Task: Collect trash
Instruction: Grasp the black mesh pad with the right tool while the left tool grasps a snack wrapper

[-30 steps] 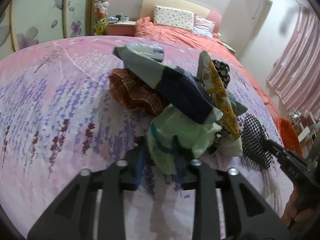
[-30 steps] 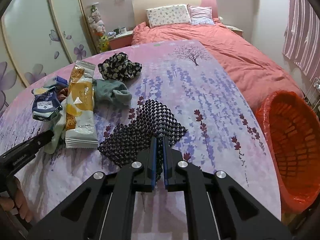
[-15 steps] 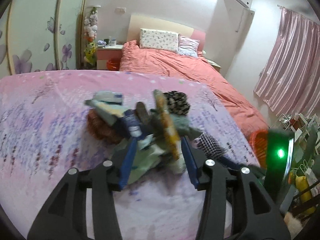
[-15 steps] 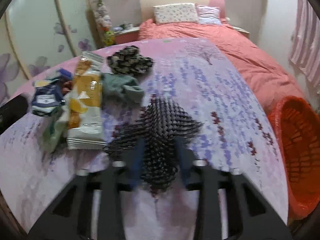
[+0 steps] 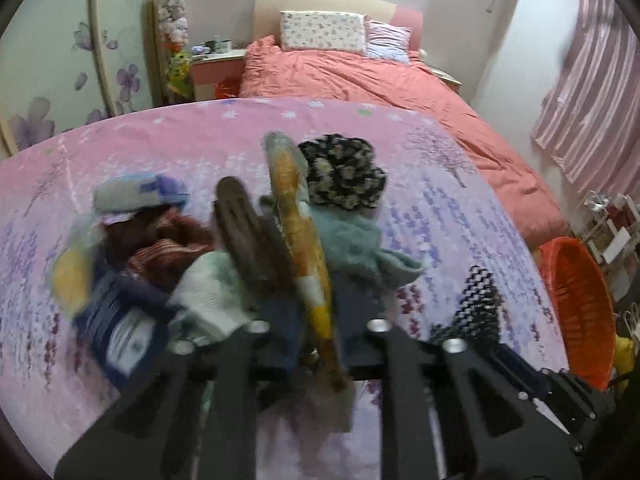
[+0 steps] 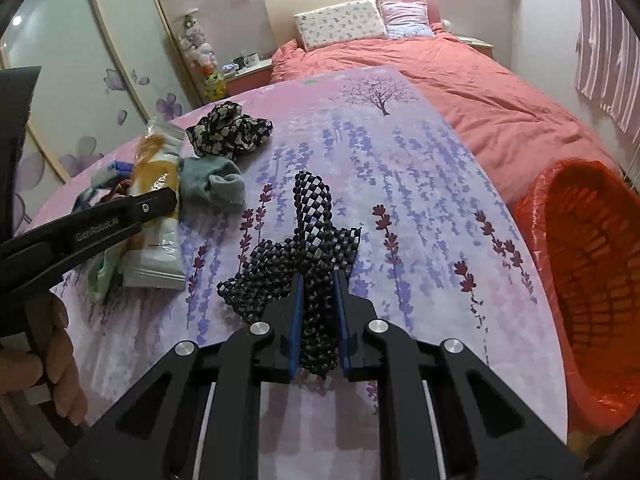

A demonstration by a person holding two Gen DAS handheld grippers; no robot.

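Note:
A yellow and white snack wrapper (image 5: 304, 240) lies in a pile of cloths on the purple flowered table; it also shows in the right wrist view (image 6: 154, 204). My left gripper (image 5: 316, 320) is open with the wrapper's near end between its blurred jaws. My right gripper (image 6: 316, 312) holds a black and white checkered cloth (image 6: 308, 236) between its blue pads, jaws slightly apart around it. A dark blue wrapper (image 5: 120, 320) lies at the pile's left.
An orange bin (image 6: 592, 280) with a red liner stands off the table's right edge. A flowered black cloth (image 6: 230, 132), a teal sock (image 6: 212, 182) and a red striped cloth (image 5: 160, 236) lie in the pile. A bed stands behind.
My left gripper opened, pulled back, then moved right and forward over the yellow wrapper. My right gripper's jaws widened slightly and the checkered cloth bunched up between them.

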